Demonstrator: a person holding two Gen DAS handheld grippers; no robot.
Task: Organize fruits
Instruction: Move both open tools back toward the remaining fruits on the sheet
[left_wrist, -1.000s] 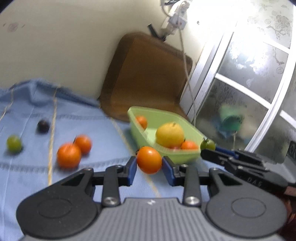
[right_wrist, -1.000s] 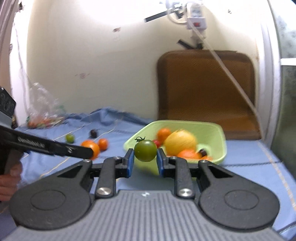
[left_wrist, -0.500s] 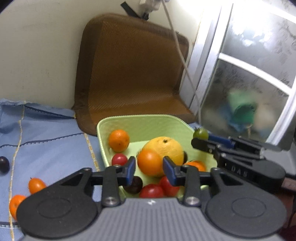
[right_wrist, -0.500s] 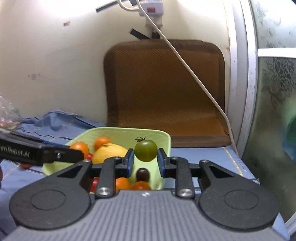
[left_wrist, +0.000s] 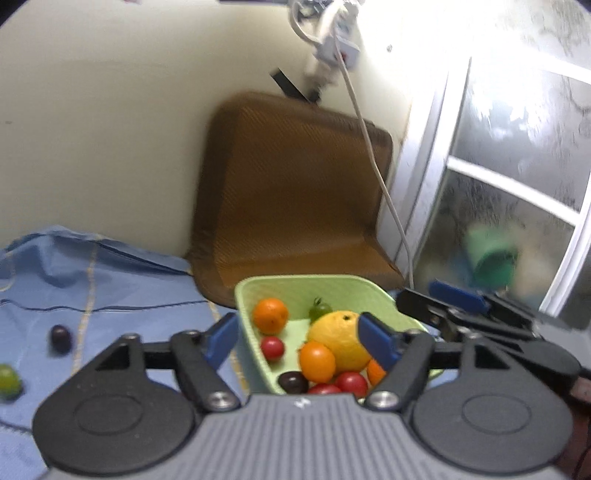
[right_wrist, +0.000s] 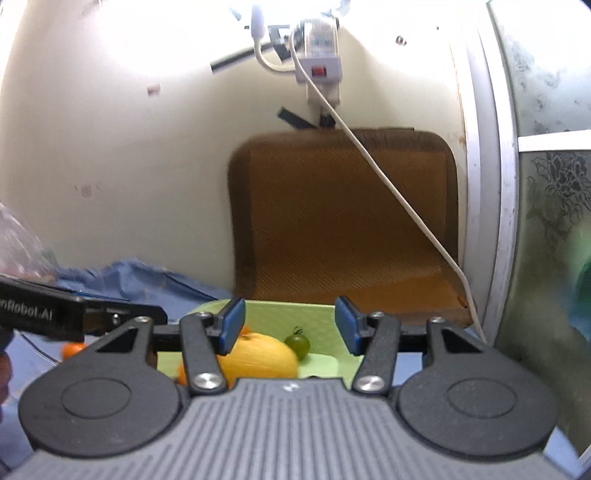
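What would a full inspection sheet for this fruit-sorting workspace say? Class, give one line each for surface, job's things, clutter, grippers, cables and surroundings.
Surface: blue cloth, wrinkled near the wall.
Job's things: green basket holds a large yellow citrus, orange fruits, red ones, a dark one and a green tomato; a dark grape and a green fruit lie loose on the cloth.
Clutter: clear plastic bag at the far left.
Grippers: left gripper and right gripper above the basket, jaws opening, gripping nothing.
Cables: white cable hangs from a wall socket.
Surroundings: cream wall, brown mat, frosted window.
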